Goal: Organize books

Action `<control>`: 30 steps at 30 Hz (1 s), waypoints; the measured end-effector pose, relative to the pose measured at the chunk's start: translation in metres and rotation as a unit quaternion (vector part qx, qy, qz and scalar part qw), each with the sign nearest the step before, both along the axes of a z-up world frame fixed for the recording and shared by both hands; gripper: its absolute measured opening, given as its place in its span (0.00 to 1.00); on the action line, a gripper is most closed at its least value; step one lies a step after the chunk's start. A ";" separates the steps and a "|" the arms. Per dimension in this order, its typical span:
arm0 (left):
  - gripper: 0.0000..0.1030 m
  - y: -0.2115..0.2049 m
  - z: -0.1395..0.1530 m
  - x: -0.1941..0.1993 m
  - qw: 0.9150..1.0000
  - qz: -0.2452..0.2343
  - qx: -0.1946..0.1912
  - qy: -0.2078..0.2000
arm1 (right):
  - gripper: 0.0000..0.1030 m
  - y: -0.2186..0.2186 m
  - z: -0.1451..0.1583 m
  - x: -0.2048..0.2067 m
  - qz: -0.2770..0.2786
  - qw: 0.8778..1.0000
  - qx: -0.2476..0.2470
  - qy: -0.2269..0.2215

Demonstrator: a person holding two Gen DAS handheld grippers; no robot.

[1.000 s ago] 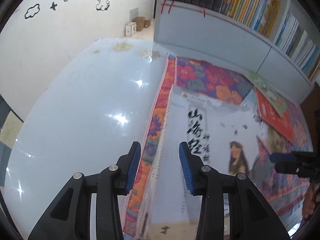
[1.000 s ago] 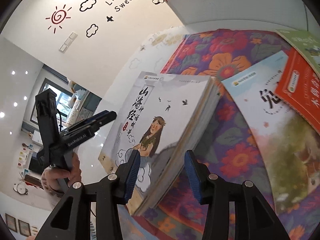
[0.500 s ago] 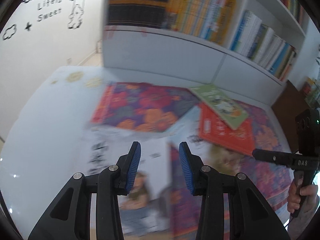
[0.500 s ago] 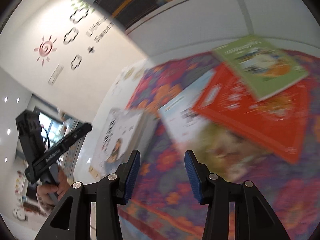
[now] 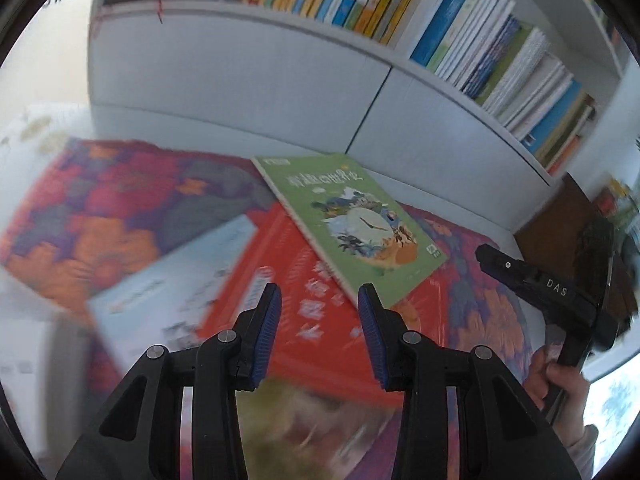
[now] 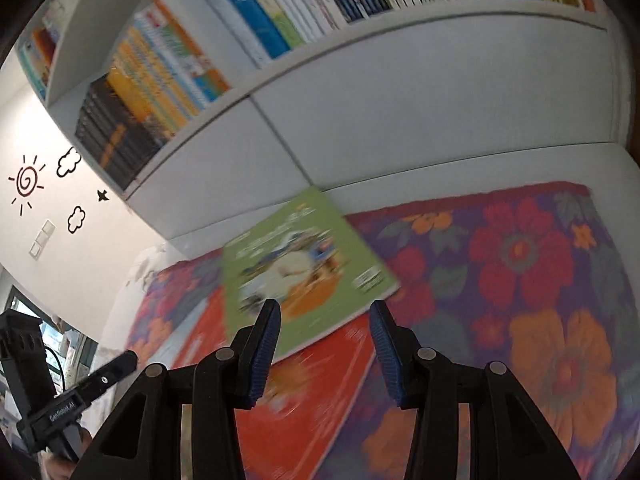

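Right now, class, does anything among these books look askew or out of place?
Yes. The green book lies crooked across the red book, which overlaps a pale blue book. They sprawl flat on the floral mat, while the shelf books stand in rows.

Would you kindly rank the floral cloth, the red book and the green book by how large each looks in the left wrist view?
1. Floral cloth, spreading beyond both books.
2. Red book, partly covered.
3. Green book, lying on top.
The red book sits nearer the camera, so its lead over the green one is unsure.

green book (image 5: 352,220) flat atop red book (image 5: 316,320)
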State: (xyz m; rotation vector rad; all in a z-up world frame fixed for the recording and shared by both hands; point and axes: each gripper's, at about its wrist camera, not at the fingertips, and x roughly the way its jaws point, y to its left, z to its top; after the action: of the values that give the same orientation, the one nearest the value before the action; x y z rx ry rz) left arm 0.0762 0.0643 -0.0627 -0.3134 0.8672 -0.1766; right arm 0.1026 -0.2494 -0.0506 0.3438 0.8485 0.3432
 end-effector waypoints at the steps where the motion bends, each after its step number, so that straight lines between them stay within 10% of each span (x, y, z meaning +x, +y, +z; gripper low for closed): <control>1: 0.36 -0.006 -0.005 0.006 1.000 0.004 0.006 0.001 | 0.43 -0.003 -0.004 0.007 -0.001 1.000 -0.002 -0.006; 19: 0.38 -0.057 -0.042 0.057 0.996 -0.026 0.079 0.030 | 0.47 0.025 -0.042 0.045 0.048 0.994 -0.103 0.007; 30: 0.37 -0.034 -0.034 -0.019 0.994 -0.067 0.065 0.062 | 0.48 0.024 -0.033 -0.025 0.076 0.991 -0.073 0.076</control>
State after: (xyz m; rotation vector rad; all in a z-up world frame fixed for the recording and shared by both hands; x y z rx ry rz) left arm 0.0568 0.0302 -0.0970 -0.1442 1.0193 -0.2263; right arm 0.0774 -0.2251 -0.0836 0.1695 1.0463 0.3977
